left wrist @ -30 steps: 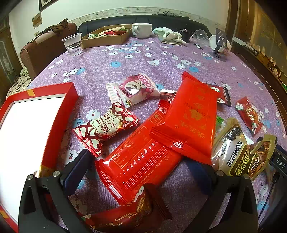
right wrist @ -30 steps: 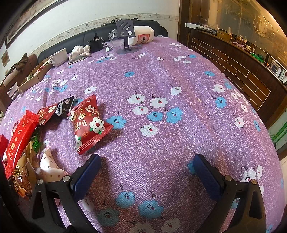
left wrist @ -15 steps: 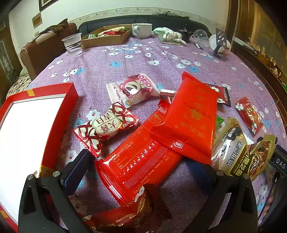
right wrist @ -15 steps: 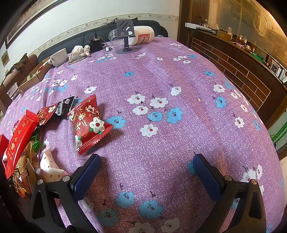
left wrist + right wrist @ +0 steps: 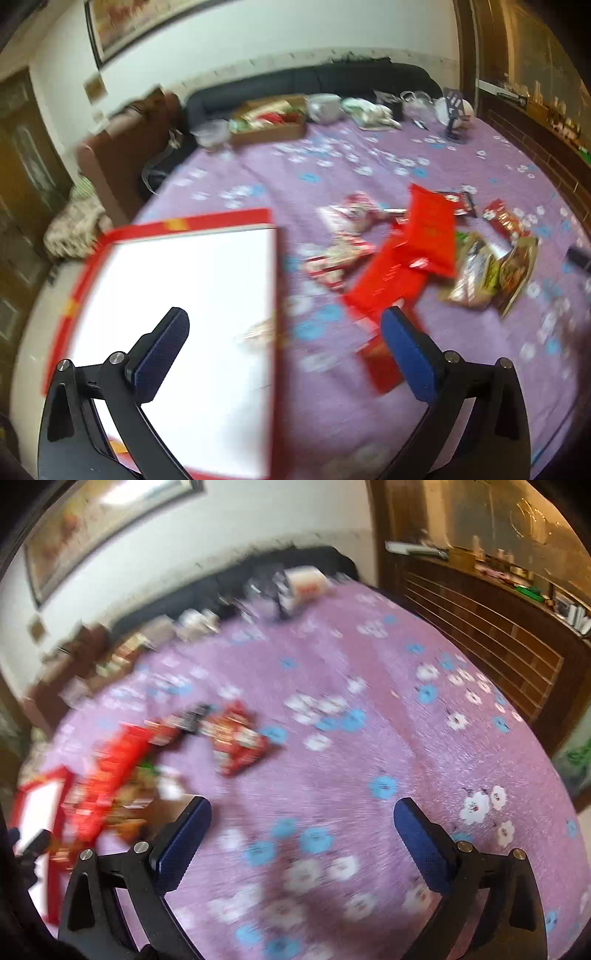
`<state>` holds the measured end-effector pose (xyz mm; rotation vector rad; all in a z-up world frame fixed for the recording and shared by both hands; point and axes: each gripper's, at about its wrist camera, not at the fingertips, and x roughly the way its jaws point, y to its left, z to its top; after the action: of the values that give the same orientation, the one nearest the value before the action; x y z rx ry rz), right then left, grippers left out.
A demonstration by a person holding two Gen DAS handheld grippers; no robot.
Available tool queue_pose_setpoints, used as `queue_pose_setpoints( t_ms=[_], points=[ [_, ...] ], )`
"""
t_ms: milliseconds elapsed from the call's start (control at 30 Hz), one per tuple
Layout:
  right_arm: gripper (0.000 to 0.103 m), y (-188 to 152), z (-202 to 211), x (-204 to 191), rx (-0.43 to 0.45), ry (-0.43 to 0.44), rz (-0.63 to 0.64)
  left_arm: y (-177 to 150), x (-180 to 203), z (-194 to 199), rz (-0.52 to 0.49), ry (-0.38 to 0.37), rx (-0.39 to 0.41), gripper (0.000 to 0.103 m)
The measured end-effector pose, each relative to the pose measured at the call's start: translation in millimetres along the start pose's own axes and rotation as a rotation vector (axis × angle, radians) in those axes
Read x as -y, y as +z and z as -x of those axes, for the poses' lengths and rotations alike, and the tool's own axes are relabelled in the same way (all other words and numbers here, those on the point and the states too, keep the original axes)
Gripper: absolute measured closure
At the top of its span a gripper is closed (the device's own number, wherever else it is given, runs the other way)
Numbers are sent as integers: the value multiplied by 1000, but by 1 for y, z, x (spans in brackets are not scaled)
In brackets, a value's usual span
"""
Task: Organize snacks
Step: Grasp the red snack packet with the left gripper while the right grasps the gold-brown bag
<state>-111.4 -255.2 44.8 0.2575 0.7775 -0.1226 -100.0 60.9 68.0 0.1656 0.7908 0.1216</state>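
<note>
Both views are motion-blurred. A red box with a white inside (image 5: 177, 288) lies at the left of the purple flowered tablecloth (image 5: 332, 177). My left gripper (image 5: 284, 343) is open and empty, raised over the box's right edge. Right of it lies a pile of snacks: two long red packets (image 5: 428, 229), a pink packet (image 5: 351, 214), brown and gold packets (image 5: 484, 269). My right gripper (image 5: 301, 834) is open and empty above bare cloth. A small red flowered packet (image 5: 240, 738) and the red pile (image 5: 110, 771) lie ahead to its left.
At the table's far side stand a cardboard tray of snacks (image 5: 269, 122), a white cup (image 5: 325, 105), a clear plastic cup (image 5: 212, 133) and a phone stand (image 5: 454, 110). A dark sofa (image 5: 314, 81) and wooden cabinets (image 5: 498, 627) lie beyond the table.
Both grippers have lifted up and back from the table, so the views now look down from higher. The left view has swung left over the red box. Snacks have not moved.
</note>
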Motion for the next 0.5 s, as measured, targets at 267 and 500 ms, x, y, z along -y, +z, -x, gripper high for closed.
queue_pose_setpoints(
  t_ms=[267, 500],
  points=[
    [3, -1, 10, -102, 21, 91, 322, -30, -30, 2, -35, 8, -62, 0],
    [7, -9, -34, -143, -93, 61, 532, -15, 4, 1, -168, -61, -33, 0]
  ],
)
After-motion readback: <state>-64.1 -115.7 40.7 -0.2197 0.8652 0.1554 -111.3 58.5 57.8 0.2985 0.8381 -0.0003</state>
